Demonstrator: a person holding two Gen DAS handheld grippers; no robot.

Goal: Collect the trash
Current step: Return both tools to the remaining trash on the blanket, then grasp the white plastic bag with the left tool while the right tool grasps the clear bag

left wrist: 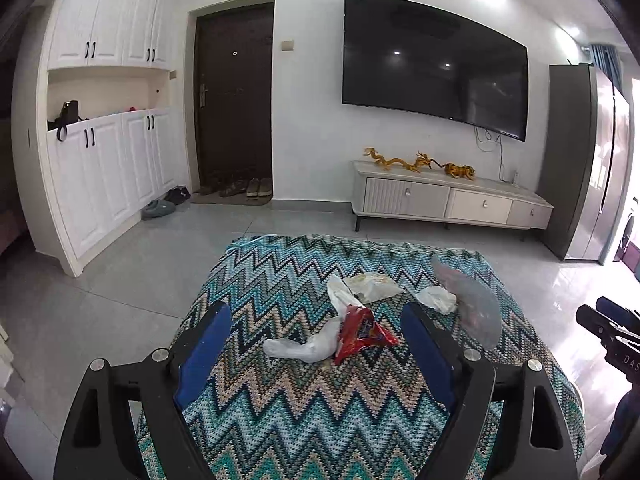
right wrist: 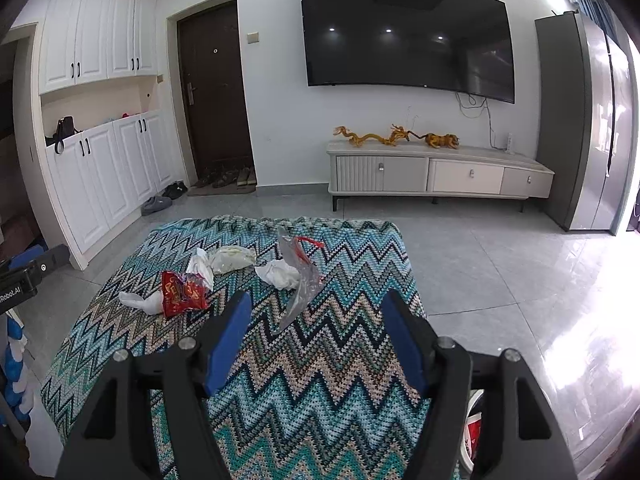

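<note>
now the trash lies on the zigzag cloth (left wrist: pixel 280 420): a red wrapper (left wrist: pixel 362 332), white bags (left wrist: pixel 300 346) and a clear bag (right wrist: pixel 298 280). only the right view shows a white bin (right wrist: pixel 472 440) by the cloth, with something red inside. the left gripper (left wrist: pixel 316 344) and right gripper (right wrist: pixel 316 332) are spread wide, holding nothing.

On the desk with the blue-green zigzag knitted cloth (right wrist: pixel 280 380) lie one shiny red snack wrapper (right wrist: pixel 183 293), one clear see-through plastic bag (right wrist: pixel 301 280), one pale yellowish plastic bag (right wrist: pixel 234 258) and three crumpled white plastic or paper pieces (right wrist: pixel 280 274). On the long white TV cabinet (right wrist: pixel 440 172) stand two golden dragon figures (right wrist: pixel 368 136). One big black TV (right wrist: pixel 404 36) hangs on the wall.
</note>
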